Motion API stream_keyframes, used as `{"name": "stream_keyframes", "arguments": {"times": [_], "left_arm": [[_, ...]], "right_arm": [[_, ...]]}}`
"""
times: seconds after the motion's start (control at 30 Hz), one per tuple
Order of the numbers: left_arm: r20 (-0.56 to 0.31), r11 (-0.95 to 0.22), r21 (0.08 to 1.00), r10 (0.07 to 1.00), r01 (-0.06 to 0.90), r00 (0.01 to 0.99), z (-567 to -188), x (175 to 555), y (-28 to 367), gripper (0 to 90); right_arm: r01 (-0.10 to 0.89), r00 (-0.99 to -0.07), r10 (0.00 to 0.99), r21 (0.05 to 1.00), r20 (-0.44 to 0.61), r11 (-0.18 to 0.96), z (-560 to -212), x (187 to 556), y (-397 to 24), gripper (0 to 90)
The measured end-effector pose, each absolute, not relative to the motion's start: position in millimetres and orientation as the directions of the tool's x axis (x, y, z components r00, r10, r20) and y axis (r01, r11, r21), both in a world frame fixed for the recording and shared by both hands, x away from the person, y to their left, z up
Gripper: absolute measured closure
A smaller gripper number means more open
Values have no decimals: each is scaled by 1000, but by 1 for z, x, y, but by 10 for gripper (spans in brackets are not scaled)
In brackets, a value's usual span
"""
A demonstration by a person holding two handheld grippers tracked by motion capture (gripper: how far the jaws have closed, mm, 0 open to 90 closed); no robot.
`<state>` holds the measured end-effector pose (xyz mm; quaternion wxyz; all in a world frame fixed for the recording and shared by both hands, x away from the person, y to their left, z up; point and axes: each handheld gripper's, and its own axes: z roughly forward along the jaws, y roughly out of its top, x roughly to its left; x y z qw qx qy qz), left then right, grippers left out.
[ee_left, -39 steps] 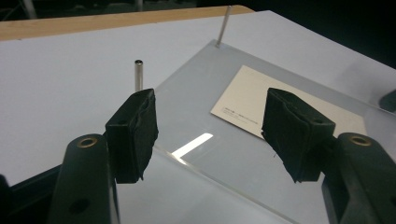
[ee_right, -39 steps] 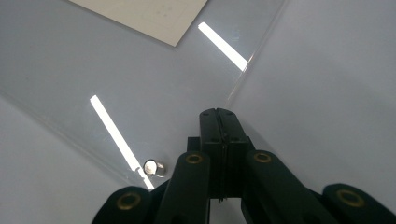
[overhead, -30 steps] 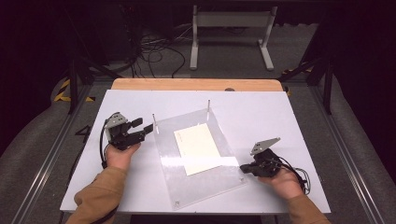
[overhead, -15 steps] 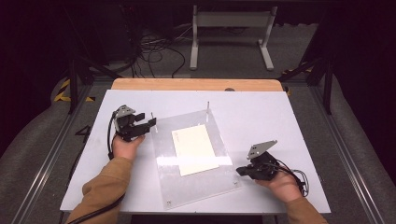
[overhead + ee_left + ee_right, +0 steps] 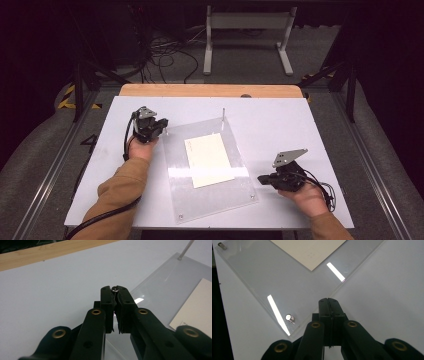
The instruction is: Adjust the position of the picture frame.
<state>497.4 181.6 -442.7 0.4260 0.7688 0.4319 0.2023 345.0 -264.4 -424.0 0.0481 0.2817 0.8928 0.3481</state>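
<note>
We hold our left gripper [image 5: 161, 129] at the far left corner of the clear plastic sheet [image 5: 210, 200], and its jaws have just been closing. In the left gripper view they now pinch a small metal pin [image 5: 115, 289] between their tips, the pin's round head showing right at the top of the jaws. The sheet stretches away to the right of this gripper, with a pale card [image 5: 197, 307] lying under or in it, and a thin metal rod [image 5: 186, 250] stands upright at the sheet's far corner, well ahead of the jaws.

Our right gripper [image 5: 263, 179] rests on the white table [image 5: 300, 120] just beside the sheet's near right corner. In the right gripper view its jaws are pressed flat together with nothing between them, the tips just short of the sheet's edge. A short metal stud [image 5: 291, 318] sits in the corner of the sheet just left of these jaws, and another stud [image 5: 222, 245] lies at the corner far off to the left. The card [image 5: 209, 160] lies in the middle of the sheet, between our two grippers.
</note>
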Motion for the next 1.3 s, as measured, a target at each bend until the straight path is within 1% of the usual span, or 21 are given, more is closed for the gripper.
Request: {"name": "stream_keyframes", "arguments": {"times": [0.1, 0.27, 0.3, 0.47, 0.53, 0.57, 0.8, 0.83, 1.07, 1.23, 1.27, 1.3], "left_arm": [[-58, -269, 833, 826, 484, 560, -443, 504, 174, 847], [-18, -337, 833, 776, 439, 631, -439, 518, 139, 847], [-18, -337, 833, 776, 439, 631, -439, 518, 139, 848], [-30, -355, 835, 734, 421, 679, -440, 527, 110, 847], [-25, -356, 840, 729, 410, 684, -441, 527, 106, 847], [-38, -354, 838, 722, 415, 691, -441, 526, 104, 846], [-27, -365, 840, 710, 401, 703, -441, 521, 105, 845], [-42, -356, 841, 708, 408, 705, -442, 519, 103, 844], [-26, -381, 844, 676, 379, 737, -443, 506, 99, 847], [-36, -372, 848, 669, 377, 742, -444, 507, 100, 846], [-61, -350, 851, 675, 391, 735, -444, 507, 99, 845], [-59, -353, 850, 673, 391, 737, -444, 507, 101, 843]], "right_arm": [[472, -832, 544, 653, 109, 592, -422, 343, -268, 897], [475, -824, 556, 663, 106, 578, -419, 339, -275, 897], [475, -824, 556, 663, 106, 578, -419, 339, -275, 897], [505, -810, 575, 638, 118, 581, -426, 339, -282, 897], [510, -806, 581, 633, 115, 582, -427, 339, -284, 897], [514, -803, 584, 633, 117, 579, -427, 339, -285, 897], [526, -798, 591, 616, 119, 586, -431, 340, -285, 897], [521, -800, 589, 618, 114, 589, -430, 340, -284, 897], [518, -798, 592, 629, 111, 580, -426, 340, -286, 897], [515, -798, 592, 635, 110, 576, -425, 340, -287, 897], [515, -797, 593, 637, 109, 574, -425, 340, -287, 897], [513, -798, 593, 639, 108, 573, -424, 340, -288, 896]]}}
